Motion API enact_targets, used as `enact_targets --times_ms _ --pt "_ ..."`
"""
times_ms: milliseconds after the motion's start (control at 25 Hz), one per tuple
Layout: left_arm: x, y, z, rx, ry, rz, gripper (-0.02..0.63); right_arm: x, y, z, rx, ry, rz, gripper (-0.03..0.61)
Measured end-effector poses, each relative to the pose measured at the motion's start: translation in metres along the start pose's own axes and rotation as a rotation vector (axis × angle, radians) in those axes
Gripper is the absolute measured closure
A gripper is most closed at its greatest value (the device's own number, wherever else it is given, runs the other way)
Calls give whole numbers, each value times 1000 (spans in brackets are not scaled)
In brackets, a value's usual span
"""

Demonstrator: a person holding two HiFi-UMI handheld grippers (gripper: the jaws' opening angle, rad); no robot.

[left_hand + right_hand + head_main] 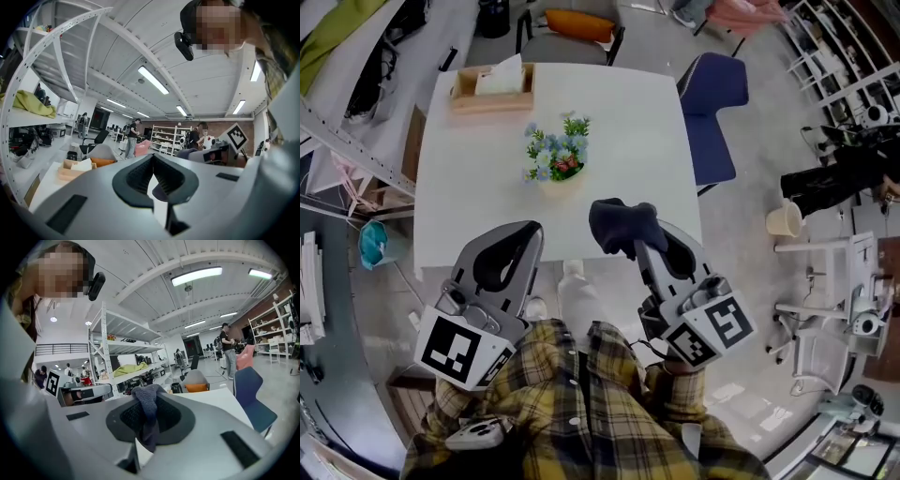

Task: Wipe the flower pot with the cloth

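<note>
The flower pot (560,182), filled with blue and white flowers (555,150), stands upright near the middle of the white table (637,122), apart from both grippers. The dark cloth (622,225) is bunched between the jaws of the right gripper (636,236), which are clamped on it, short of the pot at the table's near edge. The left gripper (517,242) is beside it with jaws pressed together on nothing. A wooden tissue box (492,89) sits at the far corner, a blue chair (712,112) beside the table
</note>
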State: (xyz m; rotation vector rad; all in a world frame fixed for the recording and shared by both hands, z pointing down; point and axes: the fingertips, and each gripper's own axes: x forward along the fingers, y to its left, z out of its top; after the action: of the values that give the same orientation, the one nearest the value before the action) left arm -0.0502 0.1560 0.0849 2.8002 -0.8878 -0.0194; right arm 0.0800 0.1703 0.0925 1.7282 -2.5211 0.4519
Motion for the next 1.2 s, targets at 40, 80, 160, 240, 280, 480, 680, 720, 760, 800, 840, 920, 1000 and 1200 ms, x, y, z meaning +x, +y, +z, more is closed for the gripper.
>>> enact_targets --times_ms 40,80,160,240,280,480,680,720,760,800,840,920,1000,1200 --pt "10 4 4 3 -7 10 604 7 -8 6 -7 -1 12 563" --pt "20 7 8 5 -15 20 604 14 -17 13 -15 -3 23 563" --pt "40 13 15 9 -28 46 604 27 -34 26 -30 -6 48 563" --pt "57 20 21 14 -39 73 604 40 -50 38 -42 -7 73 563" --pt "65 23 23 16 -44 87 604 46 -57 42 -47 -7 84 563" --pt "86 36 25 19 -61 161 604 71 -83 50 -64 10 144 563" --pt "99 41 21 8 -48 193 604 85 -97 51 -60 31 178 563" --pt "101 42 21 8 -46 193 604 87 -97 50 -61 35 182 563" --pt "102 44 20 9 -44 191 604 90 -97 50 -61 38 185 563" --pt "104 45 20 11 -41 189 604 91 -96 50 -60 41 187 563" --pt "104 46 21 12 -38 189 604 93 -96 50 -57 43 188 563" --pt "104 47 22 10 -33 190 604 95 -96 50 -51 48 188 563" --pt "103 51 23 0 -30 191 604 99 -95 50 -49 54 186 563" --pt "99 67 9 -27 -4 207 604 113 -91 35 -50 96 188 563"
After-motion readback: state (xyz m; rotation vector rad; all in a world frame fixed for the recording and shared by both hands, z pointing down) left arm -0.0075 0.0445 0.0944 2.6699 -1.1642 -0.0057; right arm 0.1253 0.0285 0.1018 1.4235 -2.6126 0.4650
